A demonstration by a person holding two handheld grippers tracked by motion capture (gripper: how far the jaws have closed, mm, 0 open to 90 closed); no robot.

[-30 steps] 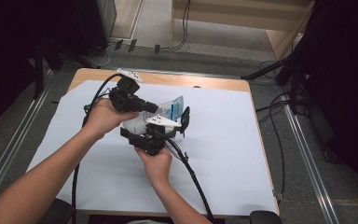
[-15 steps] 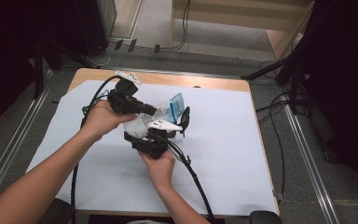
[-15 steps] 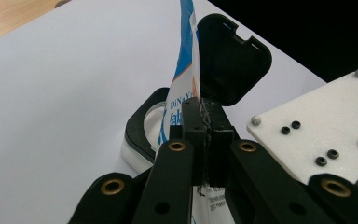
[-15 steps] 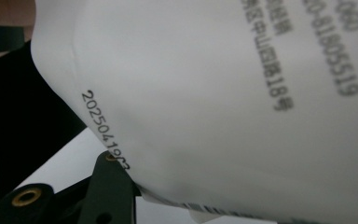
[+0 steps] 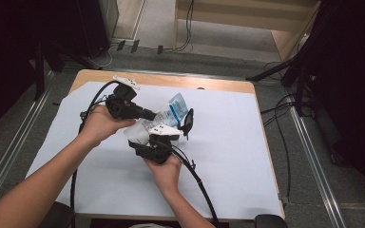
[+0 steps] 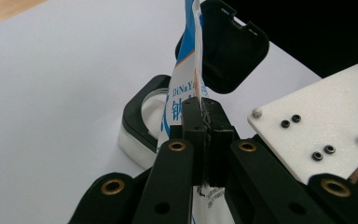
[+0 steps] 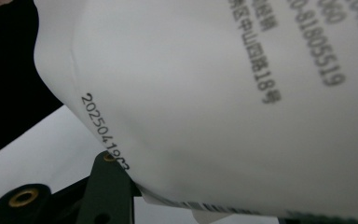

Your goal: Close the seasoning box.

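Both grippers meet at a white and blue pouch (image 5: 171,114) held up above the white sheet (image 5: 228,156) that covers the table, near the sheet's middle. The left gripper (image 5: 145,114) comes at the pouch from the left, and in the left gripper view its jaws are pressed together on the pouch's thin sealed edge (image 6: 196,100), which rises straight up out of the clamp; the pouch's long axis therefore runs on in line with those jaws, away from the left hand (image 5: 100,124). The right gripper (image 5: 164,135) sits below and on the near side of the pouch, with the right hand (image 5: 164,168) under it. In the right gripper view the pouch's white back (image 7: 223,102) lies right over the jaws and hides their tips, so it seems to be gripped at its lower end, though I cannot tell how the jaws stand. Just beyond the pouch on the sheet stands a small black-rimmed container (image 6: 142,123) with its hinged black lid (image 6: 230,49) swung up, so the pouch hangs directly above its mouth. The coming move turns on that: the pouch is stretched between two grips with the container underneath. On the blue front the letters "DiNaYa" can be read above a large Chinese character; the back carries a printed code beginning "20250419", digits ending "818055 19", and an address line ending "18号".
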